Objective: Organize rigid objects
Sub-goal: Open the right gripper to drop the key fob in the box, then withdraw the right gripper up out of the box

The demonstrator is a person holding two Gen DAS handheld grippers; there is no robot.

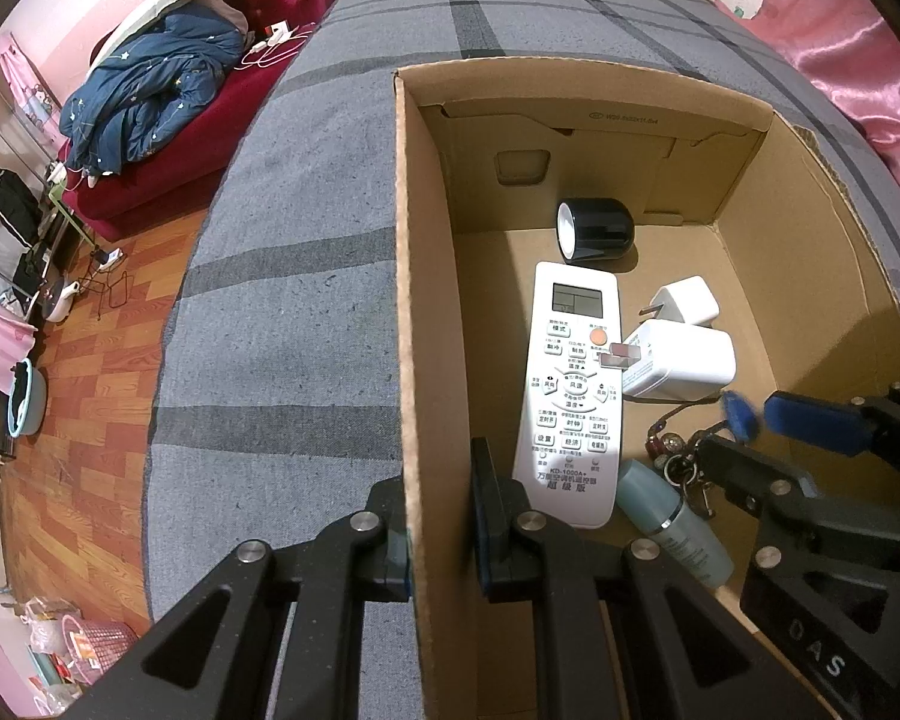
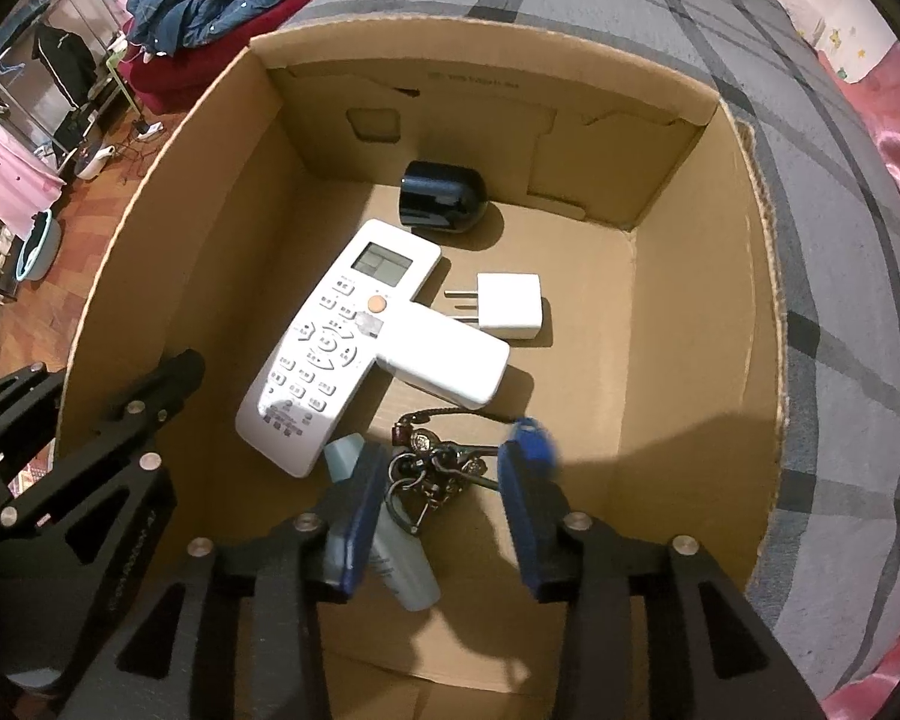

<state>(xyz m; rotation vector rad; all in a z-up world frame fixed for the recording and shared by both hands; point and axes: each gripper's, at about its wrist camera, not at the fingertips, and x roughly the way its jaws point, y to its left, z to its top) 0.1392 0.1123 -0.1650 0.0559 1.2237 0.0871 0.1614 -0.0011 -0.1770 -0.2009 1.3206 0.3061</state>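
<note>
An open cardboard box (image 1: 426,276) (image 2: 690,276) sits on a grey plaid bed. In it lie a white remote (image 1: 570,390) (image 2: 336,336), two white chargers (image 1: 681,354) (image 2: 450,360) (image 2: 510,306), a black round speaker (image 1: 597,228) (image 2: 441,195), a pale blue bottle (image 1: 672,522) (image 2: 399,564) and a bunch of keys (image 2: 438,468) (image 1: 681,456). My left gripper (image 1: 438,522) straddles the box's left wall, shut on it. My right gripper (image 2: 444,516) is open inside the box, its fingers either side of the keys and over the bottle.
The grey plaid bedcover (image 1: 294,300) spreads left of and beyond the box. A red sofa with a blue quilt (image 1: 150,96) stands past the bed's left edge. Pink satin fabric (image 1: 858,48) lies at the right. Wood floor with a basin (image 1: 27,402) is at left.
</note>
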